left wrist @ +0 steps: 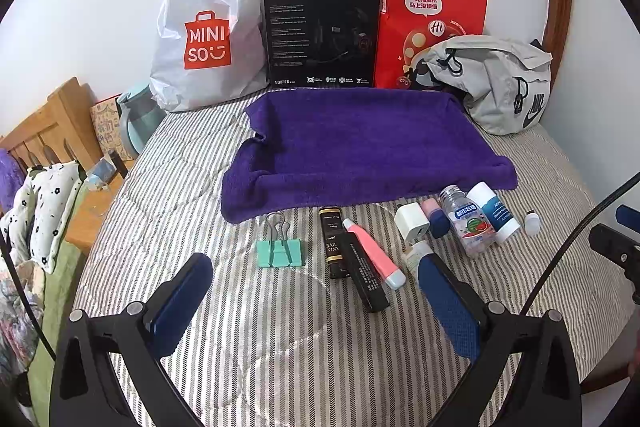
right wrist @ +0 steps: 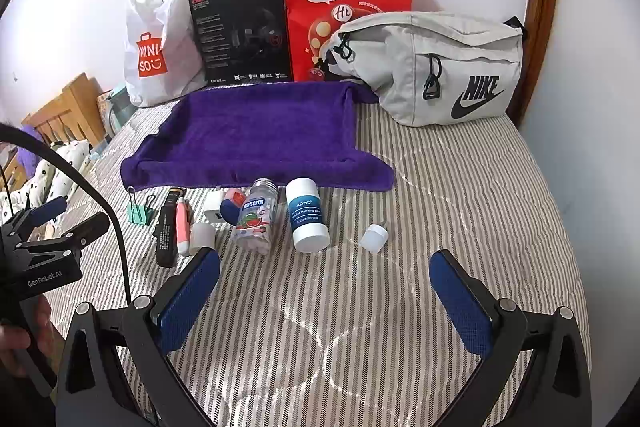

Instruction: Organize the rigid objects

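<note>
Both grippers hover wide open and empty over the striped bed: left gripper (left wrist: 316,289), right gripper (right wrist: 325,277). The small items lie mid-frame below the purple towel (left wrist: 360,143). Only the right view shows the white jar (right wrist: 307,215) fully; the left view shows the green binder clip (left wrist: 280,251) clearly.

Three bags (right wrist: 444,67); one towel (right wrist: 260,135)
</note>
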The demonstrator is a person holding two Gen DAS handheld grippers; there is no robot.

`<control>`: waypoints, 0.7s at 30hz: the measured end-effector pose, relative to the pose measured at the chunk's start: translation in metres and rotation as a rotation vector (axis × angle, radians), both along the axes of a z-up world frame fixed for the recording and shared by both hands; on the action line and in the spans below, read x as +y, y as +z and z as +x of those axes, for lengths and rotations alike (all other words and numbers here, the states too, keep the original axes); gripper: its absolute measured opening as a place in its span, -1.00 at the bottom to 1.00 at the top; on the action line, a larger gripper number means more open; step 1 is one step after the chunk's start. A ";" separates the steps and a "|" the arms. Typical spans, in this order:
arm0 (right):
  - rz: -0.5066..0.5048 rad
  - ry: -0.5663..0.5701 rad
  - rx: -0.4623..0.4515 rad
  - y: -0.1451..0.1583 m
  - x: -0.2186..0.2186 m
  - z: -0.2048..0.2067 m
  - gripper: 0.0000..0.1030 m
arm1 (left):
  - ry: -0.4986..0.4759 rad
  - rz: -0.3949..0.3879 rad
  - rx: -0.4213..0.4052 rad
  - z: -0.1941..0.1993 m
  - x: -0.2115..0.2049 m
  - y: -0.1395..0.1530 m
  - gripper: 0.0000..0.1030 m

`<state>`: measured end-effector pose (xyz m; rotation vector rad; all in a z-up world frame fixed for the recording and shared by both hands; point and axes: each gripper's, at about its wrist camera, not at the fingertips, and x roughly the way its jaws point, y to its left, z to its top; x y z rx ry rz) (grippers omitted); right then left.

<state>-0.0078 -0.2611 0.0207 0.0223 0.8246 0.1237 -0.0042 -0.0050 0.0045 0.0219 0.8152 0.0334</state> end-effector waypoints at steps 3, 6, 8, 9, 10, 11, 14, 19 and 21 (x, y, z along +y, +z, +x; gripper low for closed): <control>0.000 -0.001 0.000 0.000 0.000 0.000 1.00 | -0.001 0.002 -0.002 0.000 0.000 0.000 1.00; 0.001 0.000 0.002 0.000 0.001 0.000 1.00 | -0.003 0.001 0.000 0.000 0.001 0.000 1.00; 0.004 0.002 0.000 0.000 0.001 0.000 1.00 | -0.001 0.002 0.000 0.000 0.000 0.000 1.00; 0.004 0.003 0.000 0.000 0.001 0.000 1.00 | 0.000 0.003 0.000 0.000 0.000 0.000 1.00; 0.003 0.003 0.000 0.001 0.001 0.000 1.00 | -0.001 0.002 0.000 0.000 0.001 0.000 1.00; 0.002 0.003 0.000 0.000 0.001 0.000 1.00 | -0.001 0.002 0.000 0.000 0.001 0.001 1.00; 0.004 0.005 0.001 0.000 0.001 0.000 1.00 | 0.000 0.004 0.000 0.000 0.000 0.001 1.00; 0.000 0.006 0.004 0.000 0.001 -0.001 1.00 | 0.002 0.005 0.000 0.000 0.001 0.001 1.00; -0.001 0.006 0.004 0.000 0.001 -0.001 1.00 | 0.003 0.004 -0.001 -0.001 0.001 0.001 1.00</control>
